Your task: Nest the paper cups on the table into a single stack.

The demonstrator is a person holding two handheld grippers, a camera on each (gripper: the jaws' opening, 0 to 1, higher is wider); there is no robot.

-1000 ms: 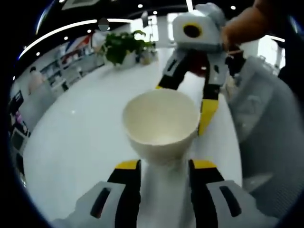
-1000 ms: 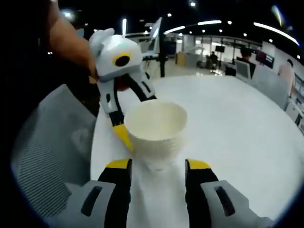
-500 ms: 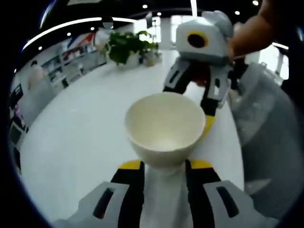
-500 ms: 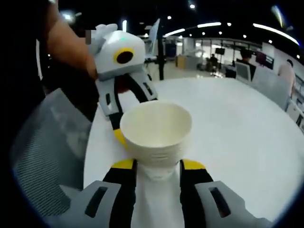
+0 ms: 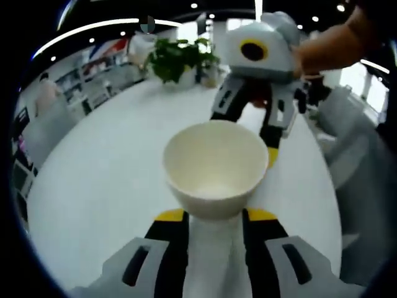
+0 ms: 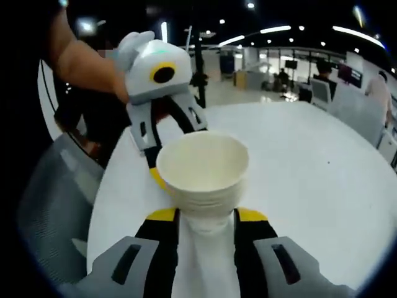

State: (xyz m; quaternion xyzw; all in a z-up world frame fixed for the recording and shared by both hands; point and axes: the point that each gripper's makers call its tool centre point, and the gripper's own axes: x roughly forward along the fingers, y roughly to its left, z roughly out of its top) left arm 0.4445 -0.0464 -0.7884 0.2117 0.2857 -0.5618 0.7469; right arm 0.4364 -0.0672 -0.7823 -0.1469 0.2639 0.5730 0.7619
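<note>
The stack of paper cups (image 6: 202, 169) stands upright on the white table (image 6: 310, 161), mouth up, directly between both tools: the right tool (image 6: 203, 217) closes narrowly on its base from one side, the left tool (image 5: 214, 218) likewise from the opposite side.

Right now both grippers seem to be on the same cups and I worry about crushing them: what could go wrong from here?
1. The white paper cup stack sits pinched between the right gripper jaws and the left gripper jaws; squeezing harder could dent the thin walls.
2. Stepped rims in the right gripper view suggest loosely nested cups; pulling apart could unstack them.
3. Release could tip them onto the white table.
</note>
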